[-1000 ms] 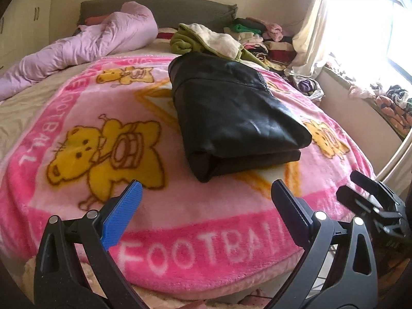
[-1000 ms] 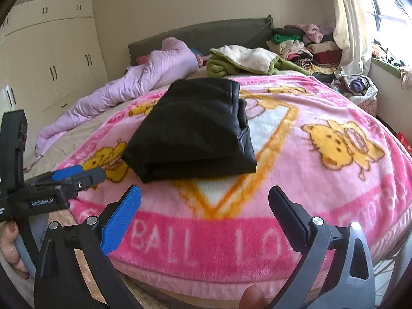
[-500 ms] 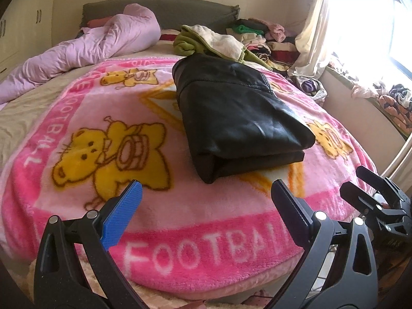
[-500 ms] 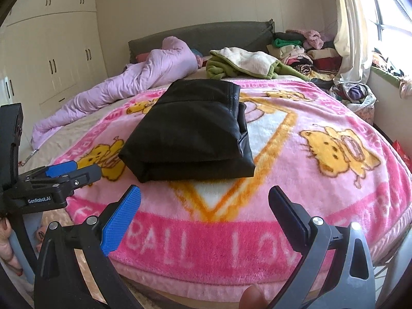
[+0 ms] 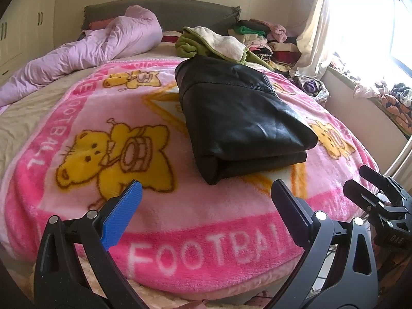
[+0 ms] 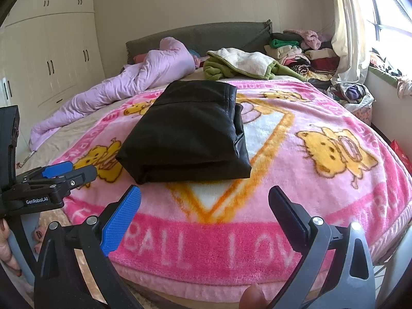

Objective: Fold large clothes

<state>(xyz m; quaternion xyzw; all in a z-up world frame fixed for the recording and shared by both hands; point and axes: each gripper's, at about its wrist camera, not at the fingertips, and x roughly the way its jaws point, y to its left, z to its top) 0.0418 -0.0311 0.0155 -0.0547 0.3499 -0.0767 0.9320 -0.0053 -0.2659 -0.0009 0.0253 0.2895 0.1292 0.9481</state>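
A black leather-like garment point(image 5: 239, 118) lies folded in a thick rectangle on the pink blanket point(image 5: 77, 118); it also shows in the right wrist view point(image 6: 188, 134). My left gripper point(image 5: 206, 206) is open and empty, held over the blanket's near edge, short of the garment. My right gripper point(image 6: 206, 208) is open and empty, also near the front edge. Each gripper shows in the other's view: the right one point(image 5: 373, 195) at the right edge, the left one point(image 6: 61, 177) at the left.
A lilac duvet point(image 5: 85, 51) lies bunched at the back left. A green and cream garment point(image 5: 213, 43) lies behind the black one. Stacked clothes point(image 6: 301, 49) fill the back right by the curtain point(image 6: 347, 33). Wardrobes point(image 6: 56, 56) line the left wall.
Both grippers have pulled back and risen slightly; the folded garment sits a bit farther off in both views. Nothing on the bed has moved.
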